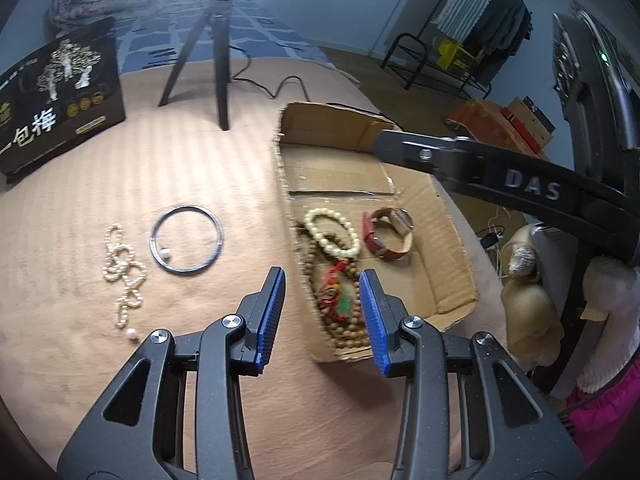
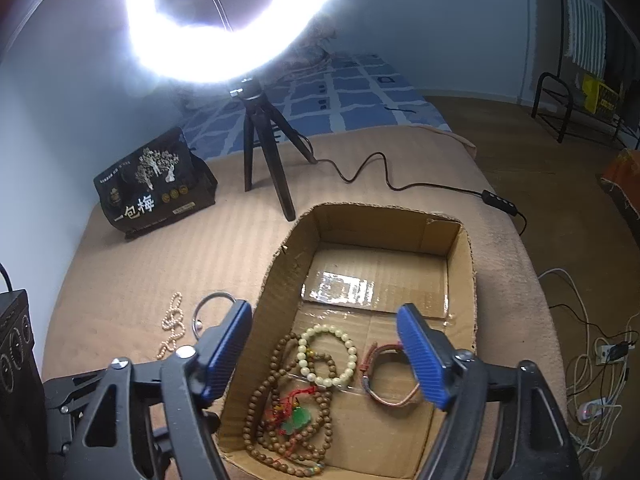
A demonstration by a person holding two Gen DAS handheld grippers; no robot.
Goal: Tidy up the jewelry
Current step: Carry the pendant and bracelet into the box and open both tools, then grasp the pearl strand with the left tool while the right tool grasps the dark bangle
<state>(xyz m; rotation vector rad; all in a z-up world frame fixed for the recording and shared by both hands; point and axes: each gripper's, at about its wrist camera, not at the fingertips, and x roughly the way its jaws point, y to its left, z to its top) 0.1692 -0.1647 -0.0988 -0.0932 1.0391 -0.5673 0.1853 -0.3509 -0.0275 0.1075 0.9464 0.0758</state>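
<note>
An open cardboard box (image 1: 448, 216) (image 2: 460, 264) lies on the tan bed cover. Inside it lie a pale bead bracelet (image 1: 332, 232) (image 2: 328, 356), a long brown bead string with a green and red pendant (image 1: 340, 304) (image 2: 288, 424) and a red-strapped watch (image 1: 388, 234) (image 2: 388, 376). On the cover left of the box lie a dark bangle (image 1: 186, 238) (image 2: 210, 306) with a loose pearl inside it, and a pearl necklace (image 1: 122, 272) (image 2: 172, 330). My left gripper (image 1: 322, 280) is open and empty at the box's near left wall. My right gripper (image 2: 326, 320) is open and empty above the box.
A ring light on a black tripod (image 1: 218, 52) (image 2: 264, 152) stands behind the box, its cable (image 2: 400, 184) trailing right. A dark printed bag (image 1: 56, 96) (image 2: 154, 184) stands at the back left. The right gripper's arm (image 1: 520, 184) crosses over the box's right side.
</note>
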